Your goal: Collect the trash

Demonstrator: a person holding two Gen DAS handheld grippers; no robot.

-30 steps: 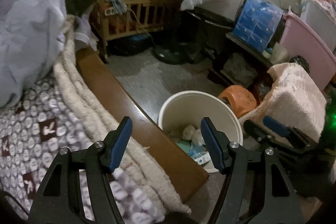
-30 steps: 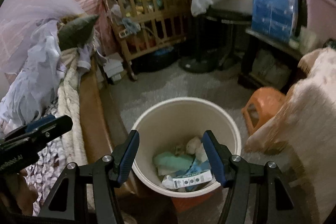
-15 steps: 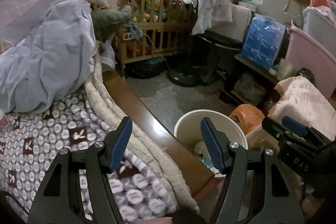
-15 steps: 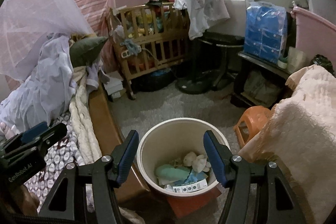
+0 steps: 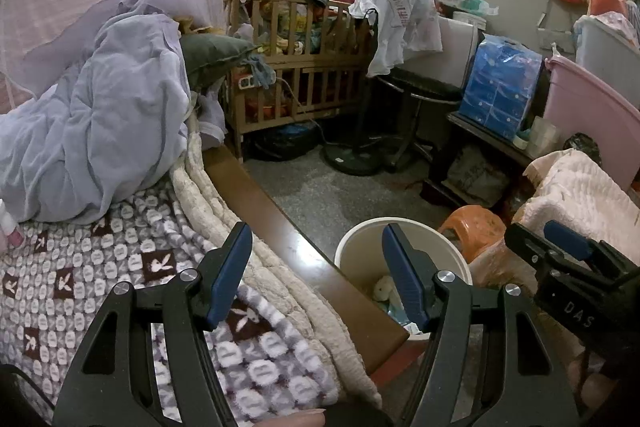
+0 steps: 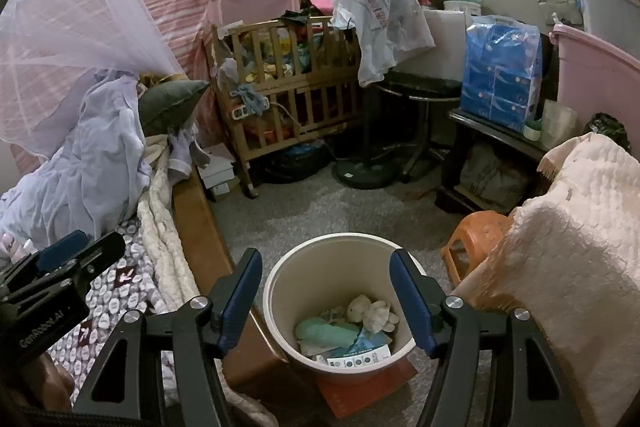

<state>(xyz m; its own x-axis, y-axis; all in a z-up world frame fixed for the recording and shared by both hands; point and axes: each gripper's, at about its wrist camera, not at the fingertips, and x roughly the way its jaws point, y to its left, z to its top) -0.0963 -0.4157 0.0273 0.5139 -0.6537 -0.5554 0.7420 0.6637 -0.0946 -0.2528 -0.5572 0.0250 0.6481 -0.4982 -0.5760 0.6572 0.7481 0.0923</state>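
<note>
We held both tools spread and empty: the left tool [image 5: 316, 271] over the bed's edge, the right tool [image 6: 326, 291] above the cream trash bin [image 6: 280, 279] on the floor beside the bed frame [image 6: 200, 227]. Crumpled tissue [image 6: 372, 313] and a green wrapper [image 6: 324, 333] already lay inside. For the next pickup, we judged it best to scan the patterned blanket [image 5: 72, 287] first, then approach any scrap squarely, jaws wide.
</note>
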